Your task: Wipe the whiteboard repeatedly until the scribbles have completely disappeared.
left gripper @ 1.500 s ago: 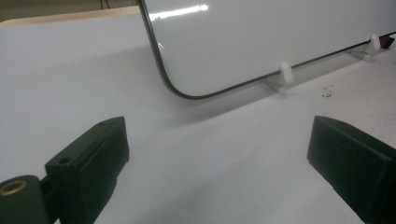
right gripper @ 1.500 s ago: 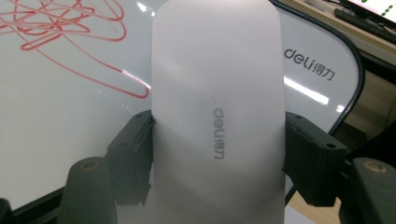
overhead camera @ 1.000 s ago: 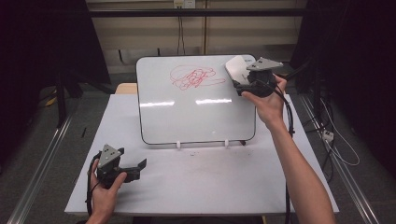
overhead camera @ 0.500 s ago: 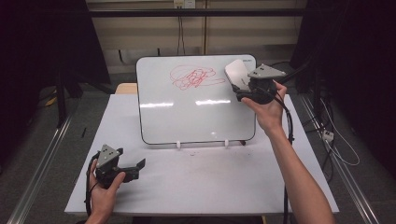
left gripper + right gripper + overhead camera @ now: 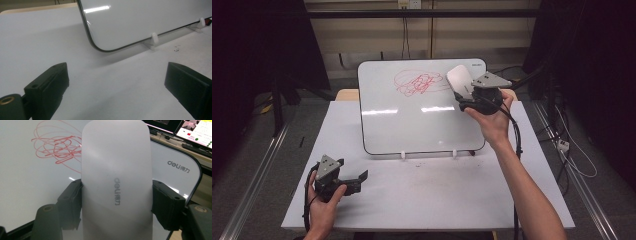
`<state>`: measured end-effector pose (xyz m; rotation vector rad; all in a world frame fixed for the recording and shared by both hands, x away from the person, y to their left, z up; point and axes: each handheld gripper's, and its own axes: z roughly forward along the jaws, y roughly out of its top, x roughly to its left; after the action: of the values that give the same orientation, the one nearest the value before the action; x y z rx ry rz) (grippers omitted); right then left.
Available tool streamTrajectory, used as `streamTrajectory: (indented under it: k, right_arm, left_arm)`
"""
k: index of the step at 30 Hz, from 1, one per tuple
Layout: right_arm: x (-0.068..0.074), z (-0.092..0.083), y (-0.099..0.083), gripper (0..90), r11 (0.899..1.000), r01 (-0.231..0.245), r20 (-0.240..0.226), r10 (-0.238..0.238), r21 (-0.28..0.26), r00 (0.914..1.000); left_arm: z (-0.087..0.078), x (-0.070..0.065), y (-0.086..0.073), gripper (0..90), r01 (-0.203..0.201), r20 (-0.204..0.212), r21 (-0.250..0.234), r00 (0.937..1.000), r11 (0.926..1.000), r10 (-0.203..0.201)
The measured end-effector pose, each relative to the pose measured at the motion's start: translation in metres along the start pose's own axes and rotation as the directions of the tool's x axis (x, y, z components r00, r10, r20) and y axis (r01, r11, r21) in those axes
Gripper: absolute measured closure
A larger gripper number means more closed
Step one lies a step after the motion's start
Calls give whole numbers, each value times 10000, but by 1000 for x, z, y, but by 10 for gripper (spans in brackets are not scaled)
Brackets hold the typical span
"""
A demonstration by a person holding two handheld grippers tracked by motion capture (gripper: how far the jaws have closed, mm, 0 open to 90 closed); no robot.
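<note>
Eraser [image 5: 116,182] sits clamped between the right gripper's [image 5: 468,92] jaws, held against the board's [image 5: 412,125] upper right part, just right of the red scribble [image 5: 417,82]. Below the board's lower left corner, the left gripper [image 5: 357,179] rests on the table [image 5: 437,200], jaws wide apart and holding nothing.

"deli" on eraser [image 5: 116,182] (also whiteboard [image 5: 175,177] corner).

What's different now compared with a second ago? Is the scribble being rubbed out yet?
Little has changed. The right gripper, its jaws clamped on the white eraser, has slid a little leftward along the whiteboard's top right, closer to the red scribble. The scribble looks just as before, not wiped yet. The left gripper has stayed on the table with its jaws open and nothing between them.
</note>
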<state>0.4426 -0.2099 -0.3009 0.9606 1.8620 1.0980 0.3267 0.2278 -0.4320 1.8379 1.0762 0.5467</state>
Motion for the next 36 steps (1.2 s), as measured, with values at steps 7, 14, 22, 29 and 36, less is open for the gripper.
streamTrajectory:
  k: [7,14,22,29,36]
  right_arm:
    - [10,6,3,317,9999,108,-113,-108,-66,9999]
    - [12,17,12,317,9996,272,190,-273,47,9994]
    - [10,36,17,317,9983,416,715,-445,407,9964]
    - [6,46,14,317,9964,392,1072,-471,747,9931]
    - [11,52,15,317,9933,594,1447,-734,988,9867]
  left_arm:
    - [-1,0,1,55,15,51,-24,10000,10000,-15]
    - [3,-4,3,55,-255,137,113,9996,9996,253]
    - [1,-3,2,55,-135,94,11,9999,9999,135]
    - [2,-2,2,55,-81,130,43,9999,10000,80]
    - [2,-3,2,55,-130,134,30,9998,9999,129]
